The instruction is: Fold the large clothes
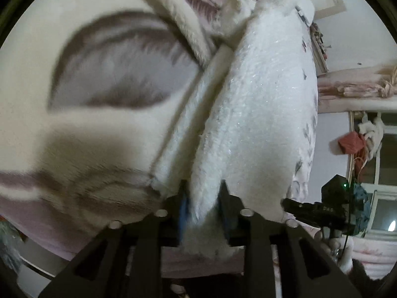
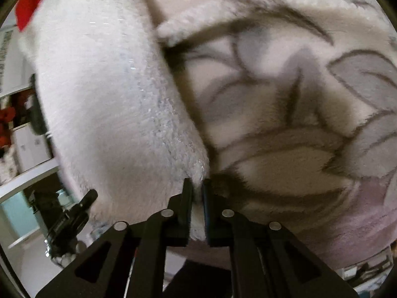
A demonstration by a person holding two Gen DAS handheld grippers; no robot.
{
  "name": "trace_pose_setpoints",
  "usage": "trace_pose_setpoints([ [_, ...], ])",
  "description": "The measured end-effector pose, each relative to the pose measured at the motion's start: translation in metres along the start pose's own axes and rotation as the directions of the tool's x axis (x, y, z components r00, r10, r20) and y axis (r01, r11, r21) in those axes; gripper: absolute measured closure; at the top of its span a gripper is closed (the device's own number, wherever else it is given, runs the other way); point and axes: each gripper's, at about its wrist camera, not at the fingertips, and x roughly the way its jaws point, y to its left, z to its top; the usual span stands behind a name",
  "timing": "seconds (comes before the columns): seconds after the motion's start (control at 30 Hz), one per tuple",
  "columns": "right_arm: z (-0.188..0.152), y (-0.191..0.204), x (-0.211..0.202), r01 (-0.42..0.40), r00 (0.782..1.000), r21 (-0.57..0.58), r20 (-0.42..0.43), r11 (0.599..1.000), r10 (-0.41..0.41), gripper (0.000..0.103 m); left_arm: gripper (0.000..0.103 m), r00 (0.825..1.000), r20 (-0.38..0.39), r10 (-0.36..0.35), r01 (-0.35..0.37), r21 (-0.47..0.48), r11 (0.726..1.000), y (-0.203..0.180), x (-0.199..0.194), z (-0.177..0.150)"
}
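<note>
A large fluffy blanket (image 1: 253, 114) has a white fleece back and a cream front printed with grey leaf shapes (image 1: 119, 64). It fills most of both views and hangs lifted between the two grippers. My left gripper (image 1: 202, 198) is shut on a thick fold of the white fleece edge. My right gripper (image 2: 197, 188) is shut on the blanket's edge (image 2: 109, 94), where the white back meets the printed side (image 2: 285, 114). The other gripper shows at the lower right of the left wrist view (image 1: 320, 211) and at the lower left of the right wrist view (image 2: 72, 216).
A pink bedspread (image 1: 223, 260) lies below the blanket. A window with hanging clothes (image 1: 367, 134) is at the right of the left wrist view. White cabinets and a red object (image 2: 27, 5) are at the left of the right wrist view.
</note>
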Motion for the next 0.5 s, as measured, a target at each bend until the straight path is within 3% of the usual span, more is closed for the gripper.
trace_pose_setpoints([
  [0.07, -0.004, -0.014, -0.010, -0.060, 0.998, -0.005, -0.012, 0.998, 0.060, 0.075, 0.074, 1.000, -0.028, -0.004, 0.004, -0.008, 1.000, 0.007, 0.004, 0.006],
  [0.13, -0.005, -0.024, -0.013, -0.082, 0.997, -0.004, -0.014, 0.997, 0.082, 0.050, 0.061, 0.999, -0.051, -0.012, 0.010, -0.035, 0.999, 0.018, 0.010, 0.009],
  [0.27, -0.008, -0.053, -0.002, -0.184, 0.982, 0.048, -0.036, 0.982, 0.185, 0.049, 0.043, 0.992, -0.079, -0.096, 0.093, -0.045, 0.995, 0.022, 0.041, 0.012],
  [0.4, 0.002, -0.056, 0.028, -0.250, 0.965, 0.026, -0.067, 0.968, 0.252, 0.048, 0.035, 0.991, -0.090, -0.097, 0.094, -0.030, 0.995, 0.015, 0.075, 0.025],
  [0.47, 0.006, -0.053, 0.044, -0.290, 0.955, 0.035, -0.059, 0.956, 0.291, 0.046, 0.035, 0.996, -0.047, -0.082, 0.080, -0.034, 0.996, 0.006, 0.071, 0.026],
  [0.5, 0.007, -0.053, 0.046, -0.311, 0.949, 0.046, -0.046, 0.949, 0.313, 0.046, 0.044, 0.997, -0.020, -0.069, 0.069, -0.021, 0.997, 0.000, 0.067, 0.023],
])
